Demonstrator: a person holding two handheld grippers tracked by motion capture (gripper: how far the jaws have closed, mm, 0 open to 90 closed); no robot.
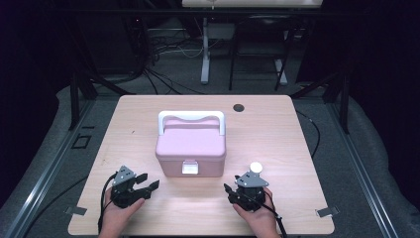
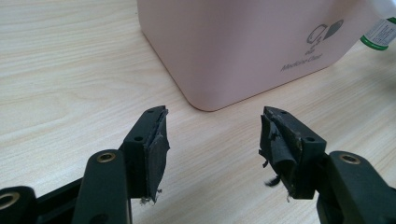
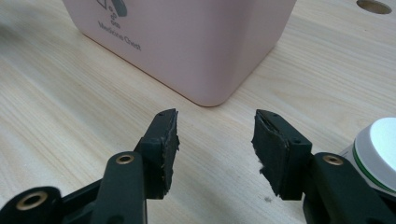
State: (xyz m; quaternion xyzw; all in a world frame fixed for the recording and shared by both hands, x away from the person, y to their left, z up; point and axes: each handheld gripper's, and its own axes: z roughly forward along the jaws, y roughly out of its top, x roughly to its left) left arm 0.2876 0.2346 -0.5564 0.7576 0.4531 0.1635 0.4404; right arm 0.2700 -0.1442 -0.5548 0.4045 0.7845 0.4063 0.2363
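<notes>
A pink medicine chest (image 1: 190, 148) with a white handle (image 1: 191, 118) and a white front latch (image 1: 189, 168) stands shut in the middle of the table. Its lower corner fills the top of the left gripper view (image 2: 243, 46) and of the right gripper view (image 3: 187, 42). My left gripper (image 1: 150, 185) rests near the table's front left, open and empty, pointing at the chest's front left corner. My right gripper (image 1: 231, 191) sits at the front right, open with nothing between its pads. A small white-capped bottle (image 1: 255, 167) stands just beside it (image 3: 380, 154).
The wooden table (image 1: 297, 144) has a round cable hole (image 1: 238, 107) at the back right. Beyond its far edge are a desk leg (image 1: 205, 49), cables and dark floor. Metal brackets (image 1: 327, 211) sit at the front corners.
</notes>
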